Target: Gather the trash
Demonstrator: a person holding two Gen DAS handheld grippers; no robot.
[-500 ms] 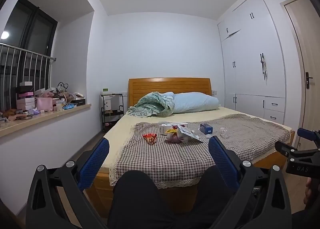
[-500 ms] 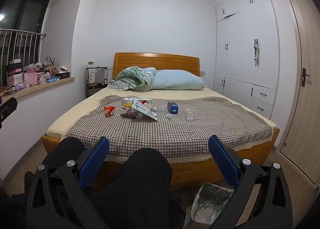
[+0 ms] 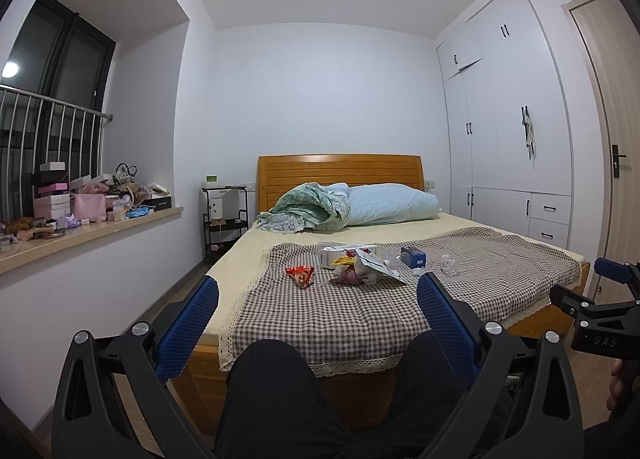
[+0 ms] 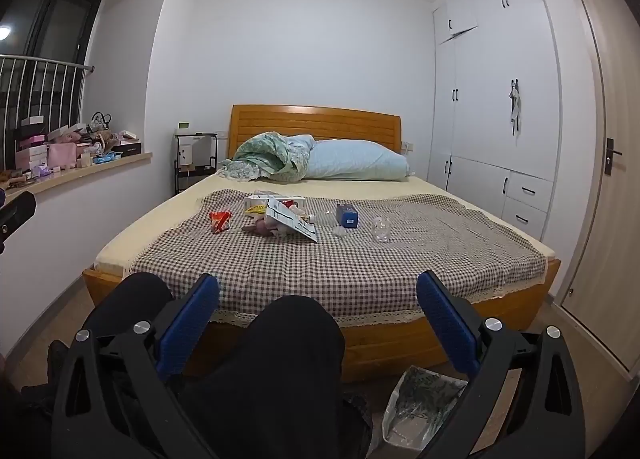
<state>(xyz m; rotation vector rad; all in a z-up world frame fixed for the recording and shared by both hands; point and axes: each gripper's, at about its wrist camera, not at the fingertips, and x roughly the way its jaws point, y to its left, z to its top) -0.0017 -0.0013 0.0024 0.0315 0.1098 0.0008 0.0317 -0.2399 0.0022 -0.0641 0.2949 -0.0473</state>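
Seemingly at the start, both grippers, left (image 3: 318, 321) and right (image 4: 318, 319), hang spread and empty, needing to reach the trash (image 4: 280, 219) on the bed (image 4: 360, 275).

The bed (image 4: 384, 343) has a frame and slatted headboard (image 4: 316, 127) of orange-brown wood with a smooth, slightly glossy finish. A matt woven checked cloth (image 4: 360, 271) with a lace-like edge covers it. On the cloth lie a shiny red wrapper (image 4: 220, 220), a printed white paper sheet (image 4: 290, 223), a blue cardboard box (image 4: 346, 215) and a crumpled clear plastic cup (image 4: 381, 228). The pillow (image 4: 356, 161) looks like soft quilted fabric. On the floor sits a clear, glossy plastic bag (image 4: 420, 403). Both grippers have matt black plastic frames, silvery metal screws, and blue pads (image 3: 188, 327) with a rough dotted texture. The wardrobe (image 3: 516, 119) is smooth matt white.
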